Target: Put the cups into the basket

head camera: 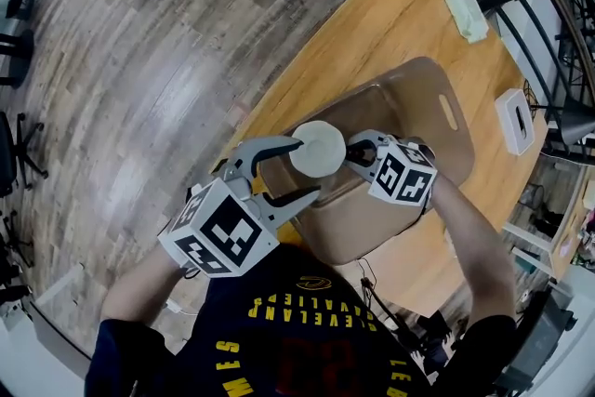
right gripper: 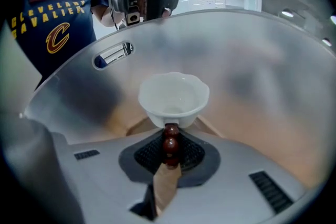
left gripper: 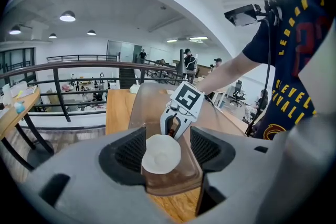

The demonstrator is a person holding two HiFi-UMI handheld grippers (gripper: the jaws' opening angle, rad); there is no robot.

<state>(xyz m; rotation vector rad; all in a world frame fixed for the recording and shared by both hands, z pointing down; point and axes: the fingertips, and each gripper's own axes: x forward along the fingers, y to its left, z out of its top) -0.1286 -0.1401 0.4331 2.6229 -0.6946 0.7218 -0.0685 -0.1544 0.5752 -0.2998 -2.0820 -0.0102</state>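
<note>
Right tongs are almost closed, and between their dark ribbed pads they pinch the handle of a white cup. This handle is a short row of dark red beads, and it stands out from the side of the cup toward the tongs. The cup has a wavy rim, its mouth is up, and nothing is seen in it. It is inside the basket, a brownish half-clear tub with a slot for the hand in its end wall, and the wall of the basket rises all around the cup in the right gripper view. Whether the bottom of the cup touches the floor of the basket, I cannot tell. Left tongs are wide open and hold nothing. They point at the near end of the basket, and in the left gripper view the cup shows in the gap between the two pads, but the pads do not press on it. In the head view the upper finger of the left tongs ends just beside the cup, and the right tongs come to the cup from the opposite side. The basket stands on a wooden counter, near its rounded edge.
</note>
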